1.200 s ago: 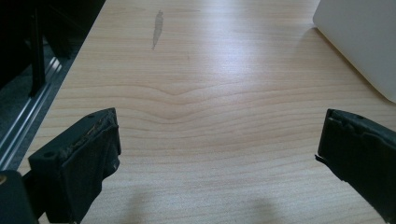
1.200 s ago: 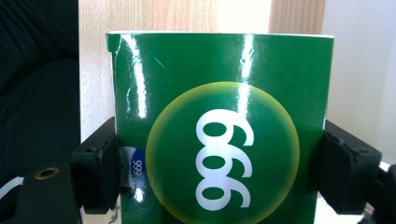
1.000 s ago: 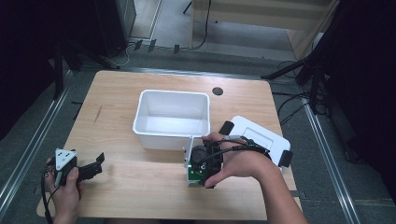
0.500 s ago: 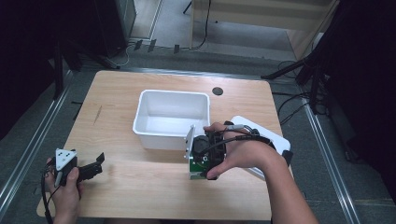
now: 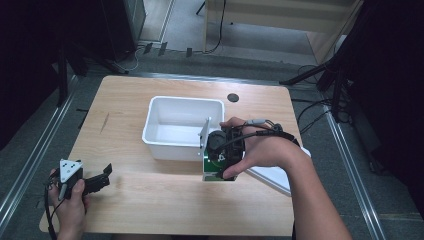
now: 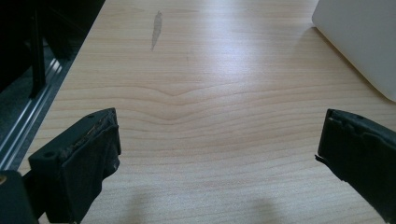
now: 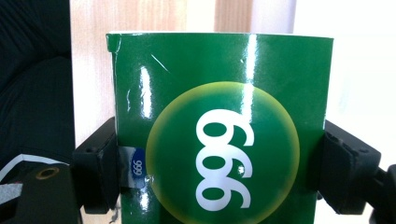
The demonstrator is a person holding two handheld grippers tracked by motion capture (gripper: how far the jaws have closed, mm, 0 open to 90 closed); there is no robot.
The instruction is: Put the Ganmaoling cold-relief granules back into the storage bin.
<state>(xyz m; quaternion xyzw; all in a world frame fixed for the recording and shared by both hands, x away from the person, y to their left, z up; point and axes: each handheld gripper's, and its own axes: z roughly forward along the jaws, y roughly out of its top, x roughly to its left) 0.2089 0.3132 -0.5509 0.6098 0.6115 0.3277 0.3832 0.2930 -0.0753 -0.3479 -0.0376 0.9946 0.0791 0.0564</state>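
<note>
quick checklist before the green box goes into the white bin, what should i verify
1. Grip on the green box: ok, the right gripper has a jaw pressed against each side of it.
2. White bin free to receive it: ok, the part of the floor in sight is bare.
3. Box clear of the bin's rim: cannot tell, in the high view it sits right at the bin's near right corner.
4. Left gripper out of the way: ok, it is open at the table's near left corner, holding nothing.
5. Flat white lid clear of the path: ok, it lies to the right, under the forearm.
</note>
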